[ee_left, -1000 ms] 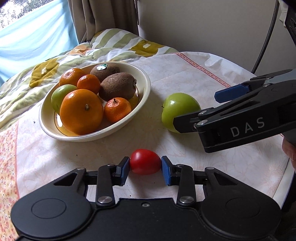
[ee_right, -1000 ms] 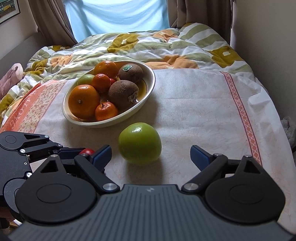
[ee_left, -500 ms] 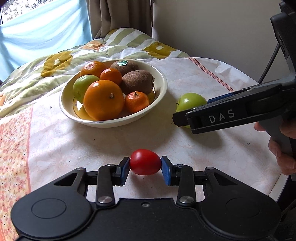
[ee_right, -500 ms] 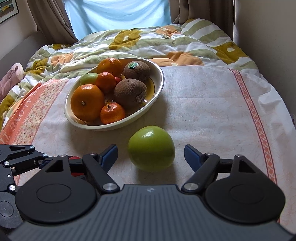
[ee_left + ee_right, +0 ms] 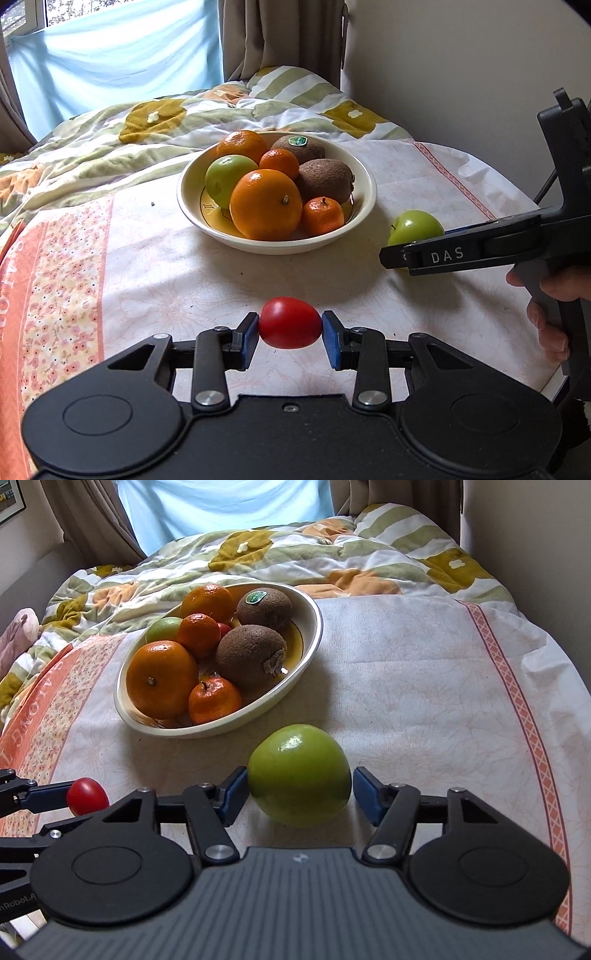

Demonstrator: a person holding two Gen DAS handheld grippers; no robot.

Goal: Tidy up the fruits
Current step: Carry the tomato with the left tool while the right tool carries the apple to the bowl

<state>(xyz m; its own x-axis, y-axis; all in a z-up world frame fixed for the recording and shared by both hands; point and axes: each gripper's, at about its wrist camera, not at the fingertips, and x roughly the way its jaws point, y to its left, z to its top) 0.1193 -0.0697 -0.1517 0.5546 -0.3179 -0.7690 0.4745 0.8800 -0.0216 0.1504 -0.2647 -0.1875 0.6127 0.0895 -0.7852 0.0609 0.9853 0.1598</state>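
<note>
**Red tomato gripped at left; green apple between closing fingers at right**

Red and glossy, the tomato (image 5: 289, 328) sits clamped between the blue pads of the left gripper (image 5: 290, 339), raised clear of the tablecloth (image 5: 147, 266). From the right wrist view the same tomato appears at the far left edge, well apart from the other fruit.

Centre: the cream bowl (image 5: 310, 627) rests on the cloth and holds a large orange (image 5: 161, 679), smaller mandarins, two kiwis (image 5: 251, 655) and a green apple.

Right: a second green apple (image 5: 299, 773) lies on the cloth just in front of the bowl. The right gripper (image 5: 299, 794) straddles it. Its jaws have just been closing; the left pad meets the apple's skin, while a narrow gap remains at the right pad. A hand (image 5: 554, 295) holds this gripper's handle.
</note>
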